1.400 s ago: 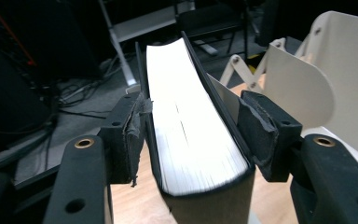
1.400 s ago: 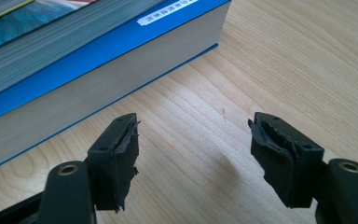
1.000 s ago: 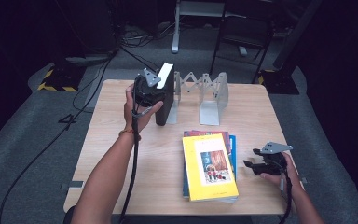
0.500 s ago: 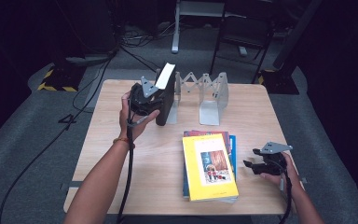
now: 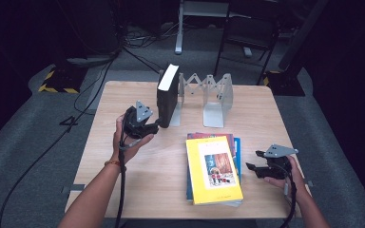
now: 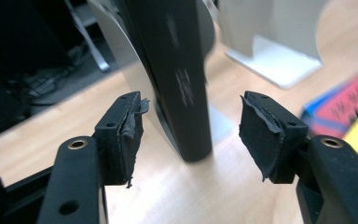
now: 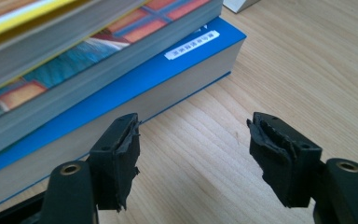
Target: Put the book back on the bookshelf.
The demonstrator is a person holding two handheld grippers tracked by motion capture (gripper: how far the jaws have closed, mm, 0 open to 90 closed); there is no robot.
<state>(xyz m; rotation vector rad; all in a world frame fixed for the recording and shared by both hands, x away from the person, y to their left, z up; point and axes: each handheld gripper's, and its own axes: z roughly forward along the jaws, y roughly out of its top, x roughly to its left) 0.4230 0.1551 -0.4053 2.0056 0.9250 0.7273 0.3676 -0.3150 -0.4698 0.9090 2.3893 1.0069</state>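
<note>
Shelving books, one at a time, from the stack (image 5: 214, 168) into the folding metal bookend rack (image 5: 204, 97) at the far side of the desk (image 5: 123, 99). First step all but finished: black book (image 5: 167, 95) upright at the rack's left end, against its metal plate, bottom edge on the wood. Left tongs (image 5: 145, 127) just beside the spine, jaws having just been opening; in the left gripper view, book (image 6: 177, 70) between the pads (image 6: 129, 126) with clear gaps on both sides, so released, not gripped. Right tongs (image 7: 193, 154) open and empty, low over the desk at the right of the stack, near the blue bottom book (image 7: 121, 93), touching nothing. Probably next: drawing the left tongs straight back without nudging the spine, then a pick from the stack, most likely the yellow top book (image 5: 213, 166), needing jaws over its edge and a firm close before lifting.
</note>
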